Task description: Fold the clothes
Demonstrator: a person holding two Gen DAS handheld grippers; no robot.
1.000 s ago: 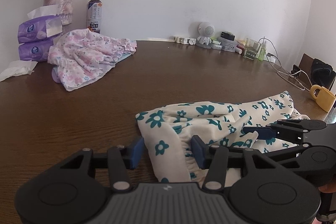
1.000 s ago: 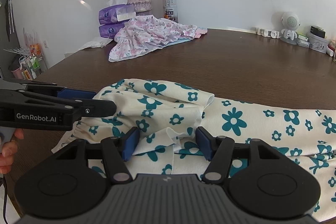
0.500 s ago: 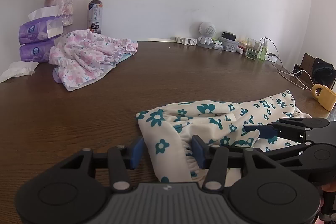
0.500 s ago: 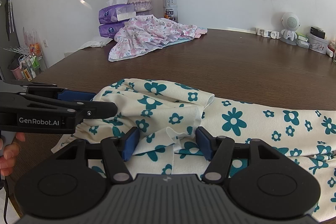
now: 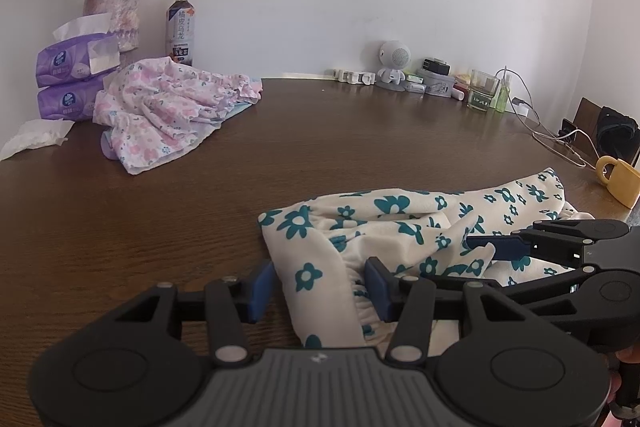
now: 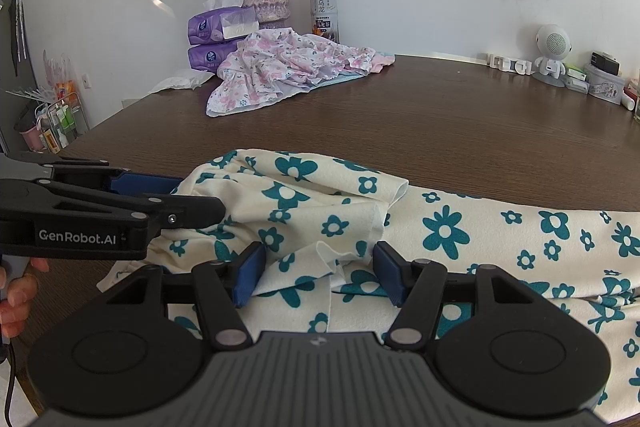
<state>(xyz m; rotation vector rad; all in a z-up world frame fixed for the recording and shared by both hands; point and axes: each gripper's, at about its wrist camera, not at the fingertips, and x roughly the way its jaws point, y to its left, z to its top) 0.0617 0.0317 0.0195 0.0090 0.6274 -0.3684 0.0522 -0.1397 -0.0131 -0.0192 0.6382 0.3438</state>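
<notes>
Cream cloth with teal flowers (image 5: 400,223) was spread on the brown bench (image 5: 160,219), its gathered edge lying between the wide-open fingers of the left claw (image 5: 319,285). A loose fold was straddled, ungripped, by the equally open right claw (image 6: 318,273). Nothing was seen to have shifted since the earlier frames.

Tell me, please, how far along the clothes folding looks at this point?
Early. Nothing looks folded: the pink floral garment lies crumpled by the tissue packs. In hand: left gripper and right gripper, both open, straddle bunched edges of the cream teal-flowered garment. Gripping and folding remain.
</notes>
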